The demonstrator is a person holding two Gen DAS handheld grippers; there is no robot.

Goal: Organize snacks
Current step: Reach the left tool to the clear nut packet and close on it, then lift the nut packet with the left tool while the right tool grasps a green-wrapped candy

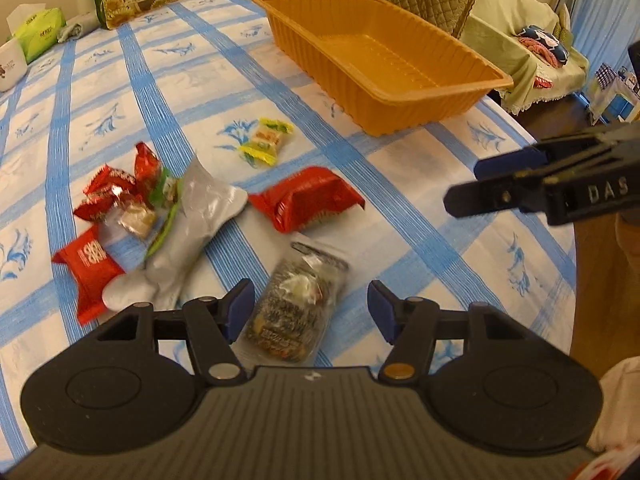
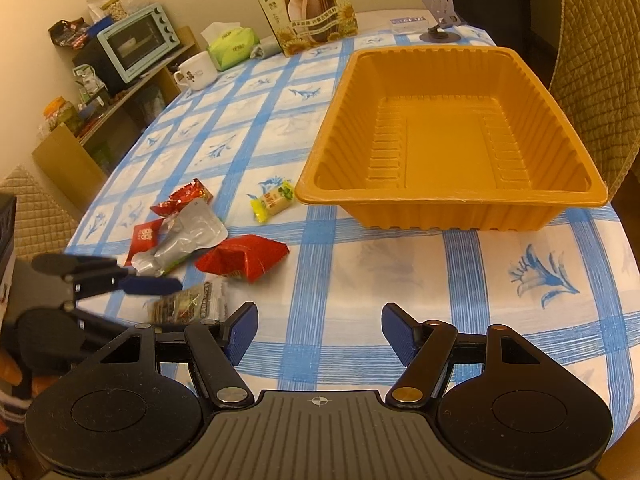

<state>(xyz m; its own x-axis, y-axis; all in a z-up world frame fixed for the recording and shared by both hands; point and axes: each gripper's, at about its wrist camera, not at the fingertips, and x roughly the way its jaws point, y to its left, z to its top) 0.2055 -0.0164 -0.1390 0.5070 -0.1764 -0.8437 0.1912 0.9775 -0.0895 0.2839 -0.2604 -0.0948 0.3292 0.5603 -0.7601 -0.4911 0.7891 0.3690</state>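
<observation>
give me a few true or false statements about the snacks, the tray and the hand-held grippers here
1. The orange tray has snacks in it. False: it holds nothing.
2. The left hand-held gripper is open over a dark patterned snack packet. True.
3. The right hand-held gripper grips a red packet. False: its jaws are open with only tablecloth between them.
4. A yellow-ended candy lies on the tablecloth beside the tray. True.
5. The silver pouch stands upright. False: it lies flat.

On the table (image 2: 400,264) a tray (image 2: 460,196) is set to the right, with the snacks spread to its left. A twist-wrapped candy (image 2: 272,202) lies nearest the tray; a foil pouch (image 2: 188,236) lies further left, and a patterned packet (image 1: 294,312) lies nearest, between the jaws of the left gripper (image 1: 311,312). A seed box (image 2: 306,8) stands at the far edge.
</observation>
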